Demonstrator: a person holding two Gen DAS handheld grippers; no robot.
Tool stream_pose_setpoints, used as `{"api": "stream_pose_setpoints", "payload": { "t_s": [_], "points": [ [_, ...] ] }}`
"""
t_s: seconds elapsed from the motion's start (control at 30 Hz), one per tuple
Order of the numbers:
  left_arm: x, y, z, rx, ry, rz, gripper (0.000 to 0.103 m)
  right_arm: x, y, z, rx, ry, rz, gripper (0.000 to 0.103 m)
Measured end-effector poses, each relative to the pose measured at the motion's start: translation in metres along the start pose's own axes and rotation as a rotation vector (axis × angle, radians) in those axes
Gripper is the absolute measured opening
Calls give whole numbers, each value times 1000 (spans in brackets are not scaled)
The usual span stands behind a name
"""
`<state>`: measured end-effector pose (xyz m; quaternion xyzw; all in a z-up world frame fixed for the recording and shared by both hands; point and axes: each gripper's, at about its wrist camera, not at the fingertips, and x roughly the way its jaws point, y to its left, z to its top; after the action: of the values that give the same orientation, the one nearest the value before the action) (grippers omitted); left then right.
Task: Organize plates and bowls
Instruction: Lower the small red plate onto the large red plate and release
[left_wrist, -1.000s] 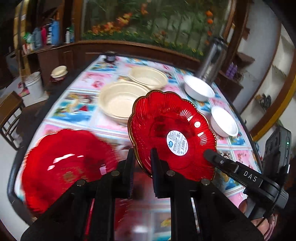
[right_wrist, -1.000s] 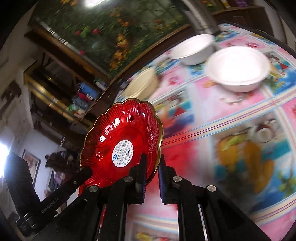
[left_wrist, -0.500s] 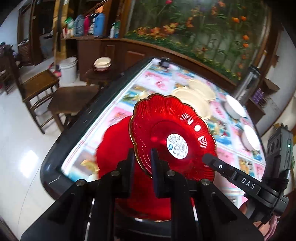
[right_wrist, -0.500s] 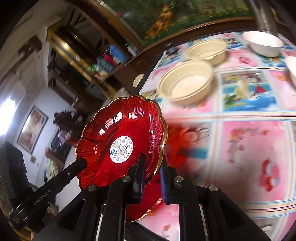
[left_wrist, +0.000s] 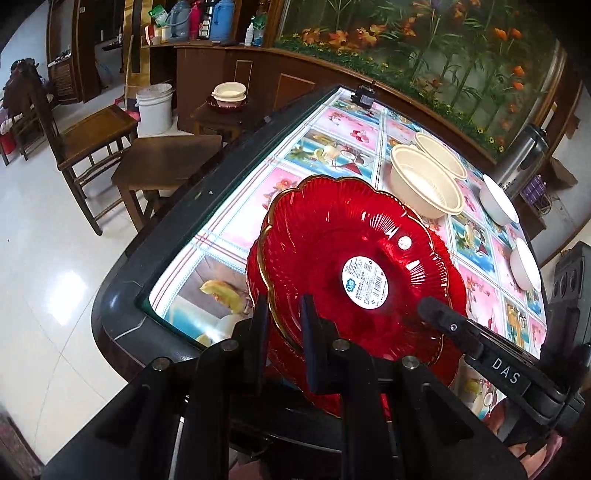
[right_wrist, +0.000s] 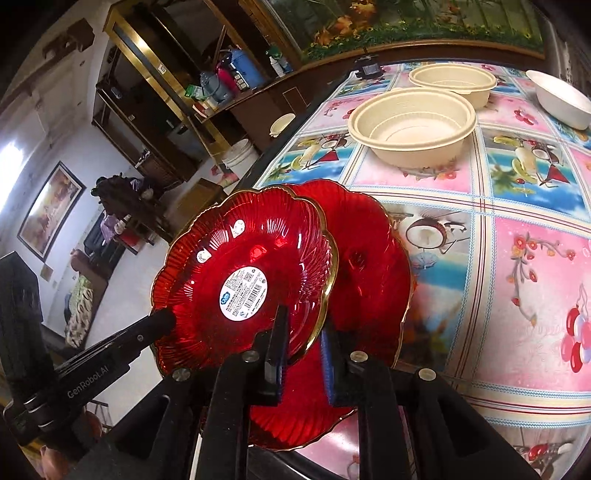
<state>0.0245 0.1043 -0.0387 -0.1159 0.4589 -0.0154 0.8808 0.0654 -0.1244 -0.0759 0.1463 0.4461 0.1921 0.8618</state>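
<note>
A red scalloped plate with a gold rim and a white label (left_wrist: 351, 240) (right_wrist: 251, 251) hangs tilted, gripped from two sides. My left gripper (left_wrist: 284, 314) is shut on its left rim. My right gripper (right_wrist: 303, 332) is shut on the opposite rim. In each wrist view the other gripper's finger (left_wrist: 443, 321) (right_wrist: 159, 325) shows against the plate. A second red plate (left_wrist: 456, 295) (right_wrist: 365, 258) lies on the table just beneath, near the corner, mostly covered by the held one. Two cream bowls (left_wrist: 424, 184) (right_wrist: 410, 125) and two white bowls (left_wrist: 498, 201) stand farther along the table.
The table (left_wrist: 166, 236) has a dark raised border and a colourful fruit-print cloth. A steel flask (left_wrist: 521, 155) stands at the far right edge. Left of the table are a wooden stool (left_wrist: 162, 162), a chair (left_wrist: 92, 129) and a white bucket (left_wrist: 153, 109).
Both grippers carried the labelled plate leftward to the table's near corner. It now hangs lower, over the second red plate, which earlier lay off to its left.
</note>
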Motion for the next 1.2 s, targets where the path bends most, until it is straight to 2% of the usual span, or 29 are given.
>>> {"api": "stream_pose_setpoints", "payload": {
  "t_s": [0.23, 0.33, 0.57, 0.77, 0.87, 0.93, 0.97, 1.07, 1.13, 1.2],
  "points": [
    [4, 2, 2, -4, 4, 3, 14, 4, 15, -1, -82, -12, -65, 20],
    [4, 0, 4, 6, 5, 4, 14, 2, 14, -2, -87, -21, -60, 23],
    [11, -17, 3, 84, 51, 0, 19, -6, 7, 1, -89, -50, -94, 24],
    [8, -19, 5, 93, 44, 38, 21, -10, 1, 6, -81, -38, -109, 24],
    [-3, -15, 10, 76, 5, 47, 36, -16, 2, 10, -92, -55, -123, 31],
    [-9, -14, 13, 70, -27, 62, 56, -24, 0, 13, -95, -90, -120, 36],
    [-11, -15, 15, 67, -45, 67, 58, -30, -2, 14, -90, -118, -104, 37],
    [-12, -17, 17, 56, -55, 51, 60, -43, -14, 19, -64, -180, -91, 49],
    [-10, -22, 17, 58, -50, 41, 67, -50, -24, 21, -40, -206, -100, 51],
    [-8, -30, 17, 70, -44, 34, 68, -53, -38, 24, 1, -210, -105, 51]
  ]
}}
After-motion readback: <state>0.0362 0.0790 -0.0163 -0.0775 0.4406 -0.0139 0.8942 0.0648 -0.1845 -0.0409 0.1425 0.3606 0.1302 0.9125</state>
